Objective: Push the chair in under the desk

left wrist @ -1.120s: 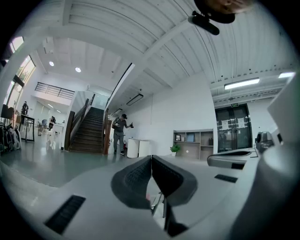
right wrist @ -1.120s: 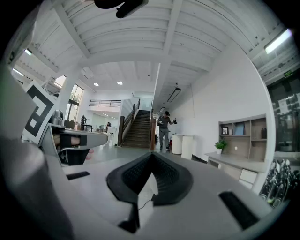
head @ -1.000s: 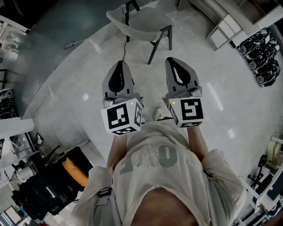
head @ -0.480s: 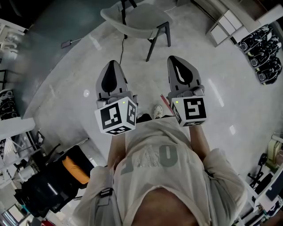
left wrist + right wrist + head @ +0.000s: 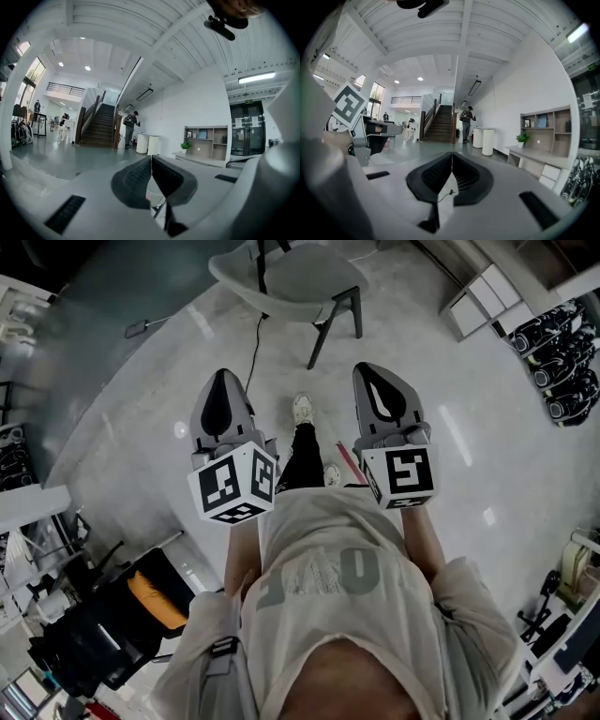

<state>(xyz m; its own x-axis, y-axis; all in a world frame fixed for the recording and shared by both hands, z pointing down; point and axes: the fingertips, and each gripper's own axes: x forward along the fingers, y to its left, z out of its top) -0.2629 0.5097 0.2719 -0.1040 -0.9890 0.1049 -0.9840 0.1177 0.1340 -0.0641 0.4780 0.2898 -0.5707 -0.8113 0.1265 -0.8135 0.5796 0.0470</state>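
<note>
Chair (image 5: 298, 279) sits dead ahead at the top of the head view, on the floor (image 5: 487, 427), roughly centred between the two tools and well apart from both. Neither tool is clearly nearer: the left tool (image 5: 222, 381) and right tool (image 5: 373, 373) are held side by side at about the same reach, both pointing towards it.

Both tools are fully closed and empty. In each gripper view the dark pads meet at the tip with nothing between them.

The chair's pale seat reads wider across than deep from here, and two dark legs show on its near right side. Its top edge is cut off by the frame, so I can't tell which side is the backrest. A thin cable (image 5: 253, 348) runs along the floor from under the chair towards the person, just left of the straight path. One shoe (image 5: 302, 409) is planted forward between the tools.

No view clearly shows which tabletop the chair goes under. A white shelf unit (image 5: 473, 304) stands off to the right of it.

My read: the task is in the approach phase with no contact yet. The gap has to be closed straight forward, and closed tools suit a two-point push on the seat edge or backrest.
</note>
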